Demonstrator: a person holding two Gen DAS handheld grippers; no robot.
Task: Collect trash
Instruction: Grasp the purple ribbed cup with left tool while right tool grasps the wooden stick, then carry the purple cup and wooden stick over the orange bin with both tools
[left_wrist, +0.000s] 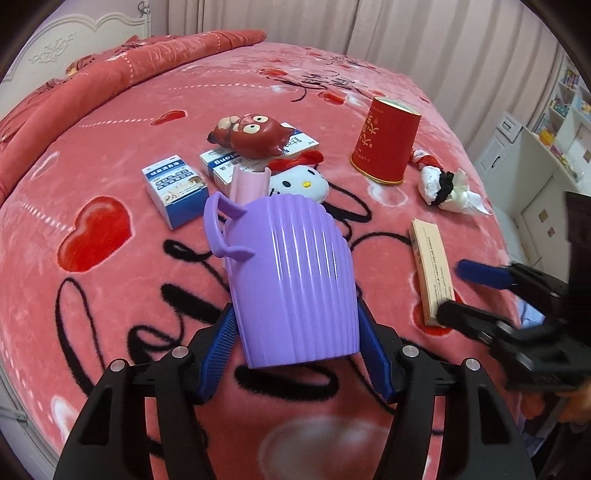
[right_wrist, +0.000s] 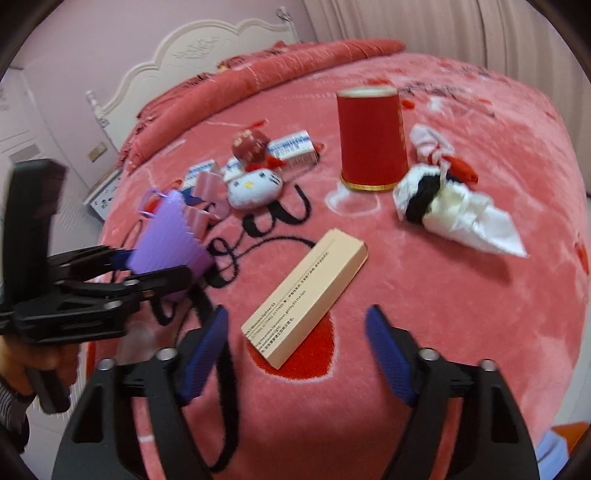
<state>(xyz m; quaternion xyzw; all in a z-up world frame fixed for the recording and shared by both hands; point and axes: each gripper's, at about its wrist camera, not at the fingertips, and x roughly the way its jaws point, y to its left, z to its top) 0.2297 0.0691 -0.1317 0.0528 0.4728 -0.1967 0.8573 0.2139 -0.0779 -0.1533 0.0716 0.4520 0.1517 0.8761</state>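
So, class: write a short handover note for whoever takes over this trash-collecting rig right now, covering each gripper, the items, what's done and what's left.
Left gripper: shut on the purple bin, which is tipped over on the bed; a pink piece shows at its mouth.
Right gripper: open, jaws either side of the near end of the beige box, not gripping it.
Done: bin in hand.
Left: grip the beige box and bin it; probably next the upturned red cup and the tissue wad.
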